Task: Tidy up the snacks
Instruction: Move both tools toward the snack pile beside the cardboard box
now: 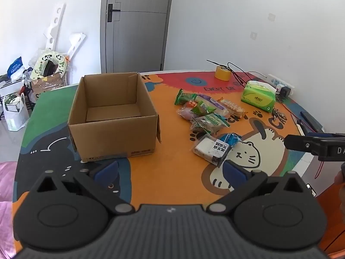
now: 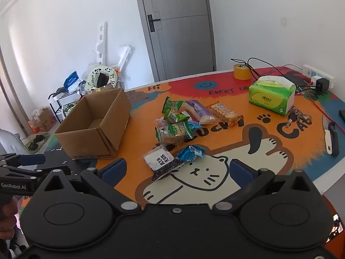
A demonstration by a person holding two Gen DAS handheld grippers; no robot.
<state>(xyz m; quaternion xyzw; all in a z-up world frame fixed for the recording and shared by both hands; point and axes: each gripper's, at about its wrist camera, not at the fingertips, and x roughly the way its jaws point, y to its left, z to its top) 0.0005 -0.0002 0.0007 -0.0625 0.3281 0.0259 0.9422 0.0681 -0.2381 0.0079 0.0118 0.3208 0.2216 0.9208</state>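
Your snacks [image 2: 183, 127] lie in a loose heap at the centre of the right wrist view, on the orange part of the tabletop [image 2: 226, 142]. They are small sealed packets in crinkly plastic film: several green ones, a purple-and-white one, a clear one showing ridged biscuits, a blue twisted wrapper [image 2: 190, 152], and nearest you a clear-and-black packet [image 2: 161, 161] with a white label. They overlap too much for you to count exactly; at least eight show.

One cardboard box [image 1: 112, 116] stands open-topped in the centre left of the left wrist view, plain brown, corrugated, rectangular, with nothing visible inside. It sits apart from the heap.

In the upper right you have one green tissue pack [image 2: 271, 96], soft-sided, and one yellow roll of tape [image 2: 242, 71].

Your left gripper [image 1: 172, 170] and right gripper [image 2: 179, 169] both hang above the tabletop with the jaws spread wide and released, nothing between the blue pads [image 2: 113, 171].
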